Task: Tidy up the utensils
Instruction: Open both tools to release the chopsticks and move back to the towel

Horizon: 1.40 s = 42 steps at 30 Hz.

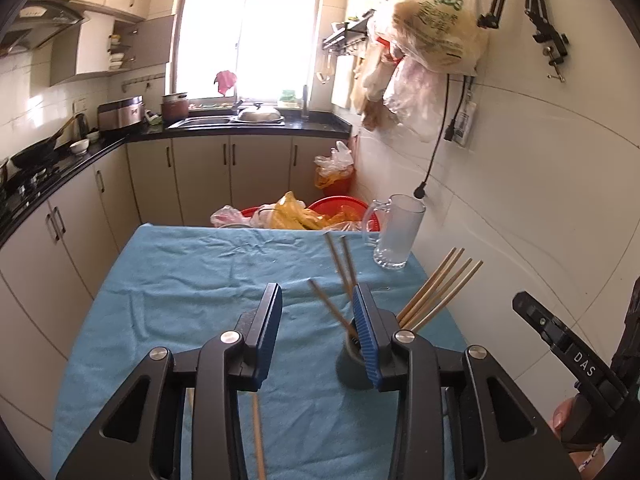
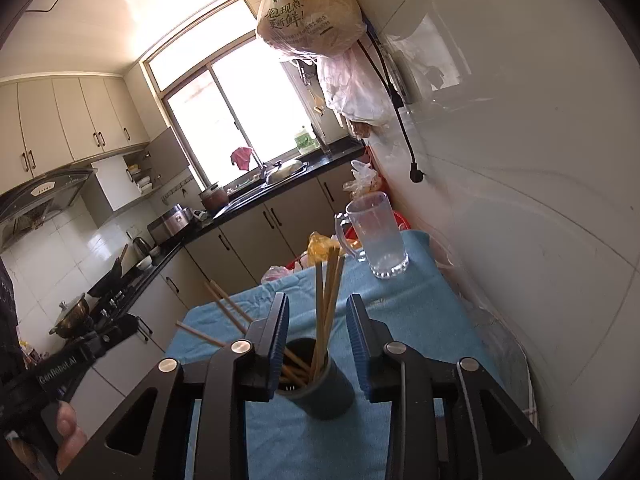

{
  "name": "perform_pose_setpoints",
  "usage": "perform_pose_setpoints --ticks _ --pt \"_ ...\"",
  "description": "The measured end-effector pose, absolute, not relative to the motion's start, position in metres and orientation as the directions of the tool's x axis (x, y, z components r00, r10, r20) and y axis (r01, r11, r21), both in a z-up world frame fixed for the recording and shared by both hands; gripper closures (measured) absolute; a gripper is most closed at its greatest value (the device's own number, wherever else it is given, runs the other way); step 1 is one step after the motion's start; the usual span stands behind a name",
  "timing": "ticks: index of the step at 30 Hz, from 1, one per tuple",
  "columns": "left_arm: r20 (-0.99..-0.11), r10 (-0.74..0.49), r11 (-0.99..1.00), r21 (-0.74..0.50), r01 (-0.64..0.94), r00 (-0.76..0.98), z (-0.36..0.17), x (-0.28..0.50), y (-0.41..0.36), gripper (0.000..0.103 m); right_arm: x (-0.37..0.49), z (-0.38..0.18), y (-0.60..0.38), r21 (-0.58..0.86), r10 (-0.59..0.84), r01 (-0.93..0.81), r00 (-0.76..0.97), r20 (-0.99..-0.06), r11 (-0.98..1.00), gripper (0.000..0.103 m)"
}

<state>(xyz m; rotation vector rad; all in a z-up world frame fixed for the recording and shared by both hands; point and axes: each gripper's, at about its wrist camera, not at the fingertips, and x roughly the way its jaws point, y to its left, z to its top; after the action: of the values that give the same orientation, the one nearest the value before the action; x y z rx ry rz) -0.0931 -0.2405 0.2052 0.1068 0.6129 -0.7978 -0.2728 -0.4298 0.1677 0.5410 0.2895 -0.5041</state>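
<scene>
A dark cup (image 2: 324, 392) stands on the blue cloth (image 2: 400, 320) and holds several wooden chopsticks (image 2: 320, 280), some upright, some leaning left. My right gripper (image 2: 318, 300) is open just behind the cup; the upright chopsticks rise in the gap and the pads do not touch them. In the left wrist view the same cup (image 1: 348, 364) is half hidden behind the right finger (image 1: 366, 328). My left gripper (image 1: 316, 292) is open, to the left of the cup, with nothing gripped. One loose chopstick (image 1: 258, 436) shows low under this gripper.
A clear glass mug (image 1: 394, 232) stands at the cloth's far right corner, near the tiled wall (image 1: 540, 200). Red basins with plastic bags (image 1: 340, 210) sit beyond the table's far edge. Kitchen counter and cabinets (image 1: 60, 216) run along the left.
</scene>
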Motion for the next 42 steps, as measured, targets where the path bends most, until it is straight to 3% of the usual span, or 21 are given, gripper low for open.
perform_pose_setpoints --ticks 3,8,10,15,23,35,39,42 --pt "-0.559 -0.624 0.72 -0.141 0.679 0.546 0.199 -0.095 -0.219 0.054 -0.278 0.16 -0.423 0.413 -0.379 0.537 0.832 -0.406 0.736 0.059" --pt "-0.579 -0.58 0.747 -0.096 0.658 0.574 0.176 -0.103 -0.189 0.051 -0.275 0.138 -0.402 0.348 -0.382 0.562 0.798 -0.465 0.75 0.05" --pt "-0.605 -0.561 0.753 -0.089 0.652 0.565 0.16 -0.105 -0.176 0.05 -0.274 0.128 -0.393 0.322 -0.383 0.572 0.782 -0.492 0.754 0.034" --pt "-0.659 -0.492 0.785 -0.054 0.617 0.568 0.12 -0.102 -0.146 0.049 -0.27 0.102 -0.364 0.235 -0.406 0.59 0.744 -0.531 0.773 0.026" --pt "-0.716 -0.404 0.844 -0.052 0.534 0.569 0.07 -0.087 -0.095 0.049 -0.243 0.073 -0.323 0.09 -0.416 0.579 0.677 -0.607 0.81 0.026" --pt "-0.76 -0.33 0.887 -0.045 0.46 0.56 0.02 -0.061 -0.068 0.049 -0.218 0.062 -0.285 0.065 -0.369 0.522 0.679 -0.635 0.85 0.026" --pt "-0.778 -0.316 0.898 -0.06 0.436 0.543 0.003 -0.051 -0.062 0.049 -0.209 0.057 -0.285 0.092 -0.335 0.513 0.676 -0.656 0.854 0.028" --pt "-0.77 -0.344 0.896 -0.099 0.433 0.537 0.004 -0.048 -0.058 0.049 -0.198 0.052 -0.287 0.154 -0.248 0.473 0.679 -0.691 0.868 0.04"
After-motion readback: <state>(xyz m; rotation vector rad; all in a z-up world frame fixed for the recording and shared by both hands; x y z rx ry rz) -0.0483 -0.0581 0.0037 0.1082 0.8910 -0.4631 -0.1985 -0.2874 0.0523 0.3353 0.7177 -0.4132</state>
